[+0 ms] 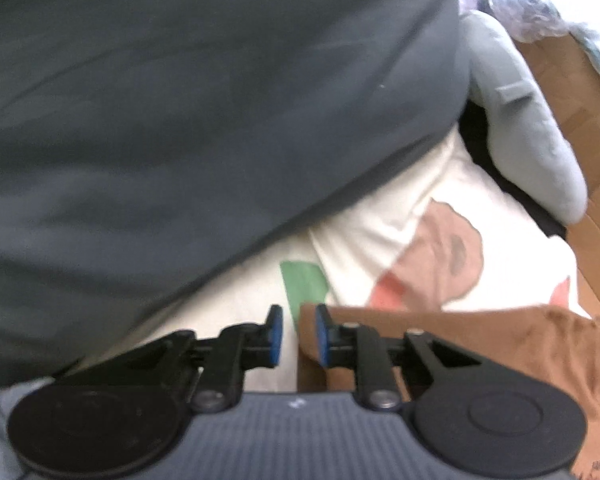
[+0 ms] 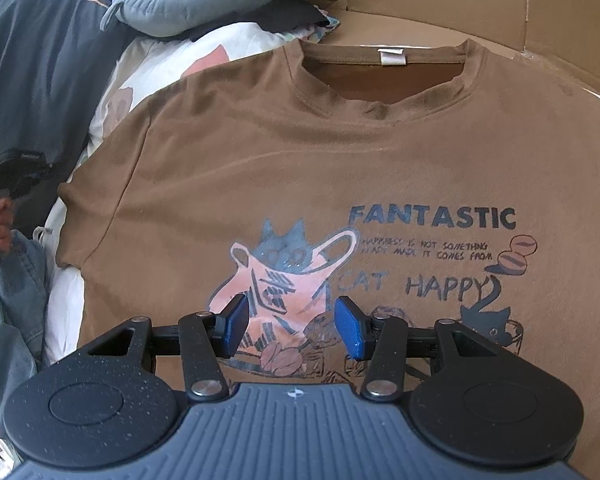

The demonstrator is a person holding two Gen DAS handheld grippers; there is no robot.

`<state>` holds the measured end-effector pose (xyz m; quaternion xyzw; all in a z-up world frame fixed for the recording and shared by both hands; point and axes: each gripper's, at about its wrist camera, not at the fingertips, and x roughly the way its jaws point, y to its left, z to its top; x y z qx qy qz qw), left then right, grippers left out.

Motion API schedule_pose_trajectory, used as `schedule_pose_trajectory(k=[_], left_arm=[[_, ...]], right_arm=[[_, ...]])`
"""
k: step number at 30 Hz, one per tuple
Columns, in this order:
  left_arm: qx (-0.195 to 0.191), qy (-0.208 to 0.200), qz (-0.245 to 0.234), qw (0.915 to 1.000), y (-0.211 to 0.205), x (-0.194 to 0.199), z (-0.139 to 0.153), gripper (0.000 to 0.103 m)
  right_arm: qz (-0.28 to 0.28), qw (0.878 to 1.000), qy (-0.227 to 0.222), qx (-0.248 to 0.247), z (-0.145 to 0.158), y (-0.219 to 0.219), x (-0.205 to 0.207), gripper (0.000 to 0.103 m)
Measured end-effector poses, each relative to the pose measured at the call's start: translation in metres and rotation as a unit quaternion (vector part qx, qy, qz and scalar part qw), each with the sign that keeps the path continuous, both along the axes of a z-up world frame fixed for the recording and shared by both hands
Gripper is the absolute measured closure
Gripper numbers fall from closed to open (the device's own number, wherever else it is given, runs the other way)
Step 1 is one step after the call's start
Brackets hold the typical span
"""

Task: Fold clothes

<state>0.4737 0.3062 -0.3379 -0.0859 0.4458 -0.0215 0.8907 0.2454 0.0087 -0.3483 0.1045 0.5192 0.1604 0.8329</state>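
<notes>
A brown T-shirt [image 2: 300, 152] lies flat, front up, with a cat print and the word FANTASTIC, its collar at the far side. My right gripper [image 2: 292, 326] hovers open over the print with nothing between its blue pads. In the left wrist view a brown edge of the T-shirt [image 1: 480, 340] lies on the white printed sheet [image 1: 380, 216]. My left gripper [image 1: 299, 318] stands at that edge with its pads a narrow gap apart. The cloth's edge shows in the gap, and the pads do not press on it. The right finger [image 1: 322, 336] is over the brown cloth.
A dark grey cover [image 1: 180, 100] fills the left and far side. A grey-blue pillow [image 1: 520, 120] and a cardboard box [image 1: 572, 80] lie at the right. In the right wrist view, a hand [image 2: 0, 220] shows at the left edge above a denim garment [image 2: 12, 300].
</notes>
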Motion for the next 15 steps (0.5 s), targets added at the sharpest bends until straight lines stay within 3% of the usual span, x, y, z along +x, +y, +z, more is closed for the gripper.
schedule_pose_trajectory(k=[5,9,15], left_arm=[[-0.016,0.017,-0.016,0.9996,-0.005,-0.027,0.004,0.066],[0.031,0.036,-0.066,0.9967,-0.022,-0.04,0.003,0.067],[0.043,0.065,-0.068,0.9946,-0.033,-0.062,-0.021,0.068]], right_arm=[[-0.004,1.0,0.0,0.0,0.001,-0.002,0.0,0.048],[-0.003,1.0,-0.005,-0.001,0.005,-0.004,-0.003,0.048],[-0.003,1.0,-0.006,-0.001,0.006,-0.004,-0.007,0.048]])
